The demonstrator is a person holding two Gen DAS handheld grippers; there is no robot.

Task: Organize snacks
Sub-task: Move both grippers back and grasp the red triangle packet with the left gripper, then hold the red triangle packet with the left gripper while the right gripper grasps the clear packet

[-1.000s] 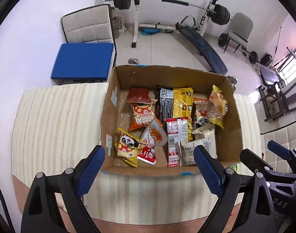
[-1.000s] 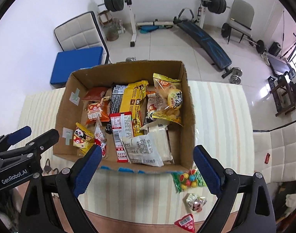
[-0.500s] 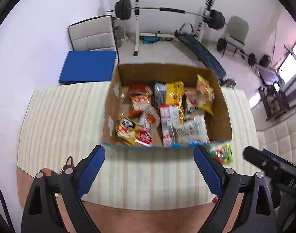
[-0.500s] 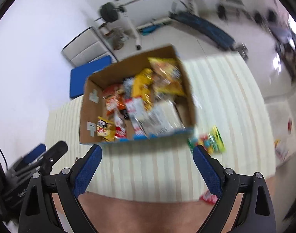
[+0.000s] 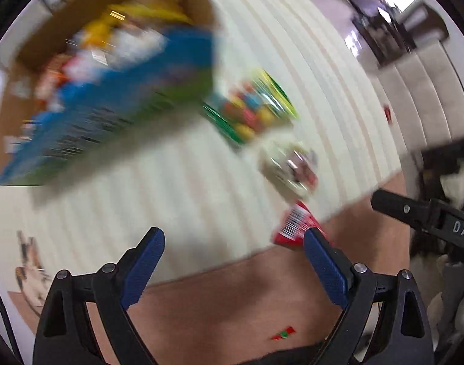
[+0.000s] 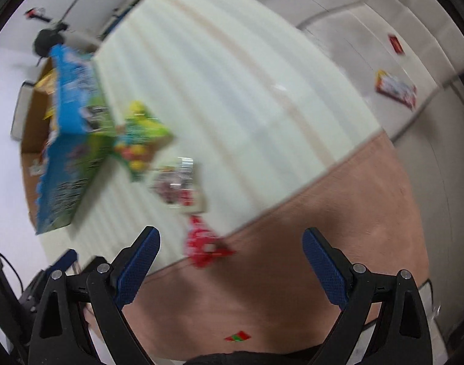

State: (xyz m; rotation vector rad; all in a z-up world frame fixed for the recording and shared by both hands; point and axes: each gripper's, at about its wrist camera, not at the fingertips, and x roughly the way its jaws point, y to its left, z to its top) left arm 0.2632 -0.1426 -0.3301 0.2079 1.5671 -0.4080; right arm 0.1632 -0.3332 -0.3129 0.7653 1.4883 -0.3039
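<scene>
Both views are motion-blurred. The left gripper and right gripper hang spread wide, holding nothing. The snack-filled cardboard box sits on the striped surface — beside it lie a candy bag, a pale packet and a red packet.

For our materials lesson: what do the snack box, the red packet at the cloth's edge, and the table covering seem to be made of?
Snack box: brown cardboard, matt inside, with a printed blue and green outer face.
Red packet: probably plastic film, judging by its printed barcode and thin, flat shape; blur hides the detail.
Table covering: seemingly ribbed, pale striped cloth or mat, matt; blur leaves the exact material open.
</scene>
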